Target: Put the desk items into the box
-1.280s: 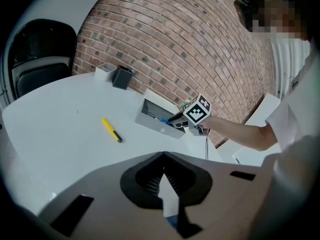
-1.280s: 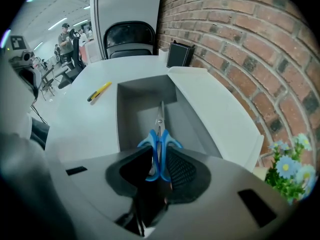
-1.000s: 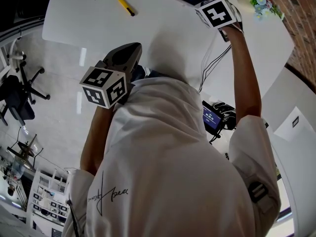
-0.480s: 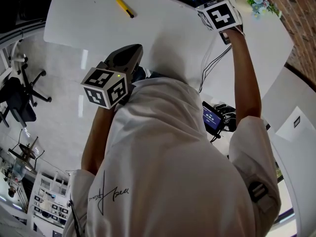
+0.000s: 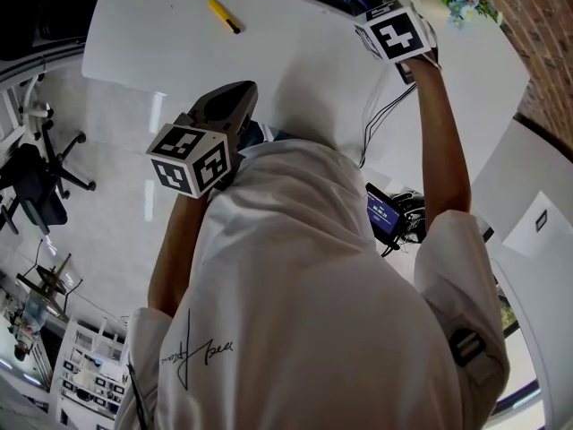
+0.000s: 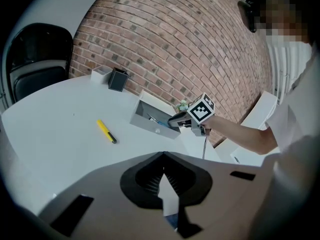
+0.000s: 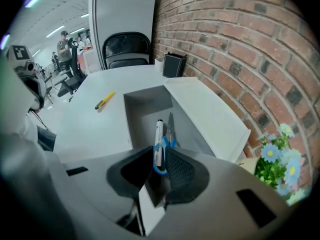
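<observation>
White marker (image 7: 159, 133) and blue-handled scissors (image 7: 170, 126) inside the open grey box (image 7: 142, 104), directly below the right gripper (image 7: 159, 152).

Laid side by side on the smooth matte box floor: marker slim, round and black-capped, scissors thin-bladed with glossy blue plastic loops. Near ends seen in the gap between ribbed black pads; jaws apart after just closing a little, pressing on neither. Left gripper (image 6: 163, 155) above the white desk (image 6: 55, 134), jaws together. Yellow cutter (image 6: 106, 131), dark-tipped, out on the desk, well apart from the box.
</observation>
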`<state>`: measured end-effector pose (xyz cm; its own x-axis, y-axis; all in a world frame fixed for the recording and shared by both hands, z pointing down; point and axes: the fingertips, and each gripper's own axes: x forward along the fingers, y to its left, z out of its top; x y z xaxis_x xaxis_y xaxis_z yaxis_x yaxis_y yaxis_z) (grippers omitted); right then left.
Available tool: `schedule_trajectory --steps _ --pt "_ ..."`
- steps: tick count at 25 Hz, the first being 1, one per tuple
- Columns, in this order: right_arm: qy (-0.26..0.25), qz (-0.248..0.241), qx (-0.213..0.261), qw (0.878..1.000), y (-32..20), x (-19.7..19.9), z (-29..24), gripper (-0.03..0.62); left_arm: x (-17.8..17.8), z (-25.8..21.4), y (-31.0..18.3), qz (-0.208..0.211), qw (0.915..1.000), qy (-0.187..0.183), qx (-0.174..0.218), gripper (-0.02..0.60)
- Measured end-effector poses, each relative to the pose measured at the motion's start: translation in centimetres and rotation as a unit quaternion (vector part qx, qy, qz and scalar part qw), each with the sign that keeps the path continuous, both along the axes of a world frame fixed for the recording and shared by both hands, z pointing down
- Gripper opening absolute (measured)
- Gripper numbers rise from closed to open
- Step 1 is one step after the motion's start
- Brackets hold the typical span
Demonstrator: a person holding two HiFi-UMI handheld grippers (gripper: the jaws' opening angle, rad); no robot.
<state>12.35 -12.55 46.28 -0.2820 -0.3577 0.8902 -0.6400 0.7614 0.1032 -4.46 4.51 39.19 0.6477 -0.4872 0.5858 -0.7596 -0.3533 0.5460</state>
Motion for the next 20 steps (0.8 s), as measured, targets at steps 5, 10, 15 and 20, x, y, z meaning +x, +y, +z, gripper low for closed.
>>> schedule_trajectory --steps 5,10,15,20 --pt "-0.004 -0.006 0.009 1.000 0.9 0.4 -1.2 0.077 0.4 -0.3 0.3 0.000 1.0000 0.000 0.008 0.005" --pt "-0.013 -0.004 0.022 1.000 1.8 0.6 -2.4 0.057 0.5 -0.9 0.6 0.000 0.9998 0.000 0.018 0.005" --pt "-0.022 -0.001 0.032 0.999 2.9 0.5 -3.3 0.048 0.6 -1.3 1.0 0.001 0.9996 0.001 0.027 0.005" --pt "-0.036 0.007 0.031 0.999 4.6 0.3 -3.8 0.046 0.8 -1.5 1.6 0.004 0.9995 0.002 0.033 0.005"
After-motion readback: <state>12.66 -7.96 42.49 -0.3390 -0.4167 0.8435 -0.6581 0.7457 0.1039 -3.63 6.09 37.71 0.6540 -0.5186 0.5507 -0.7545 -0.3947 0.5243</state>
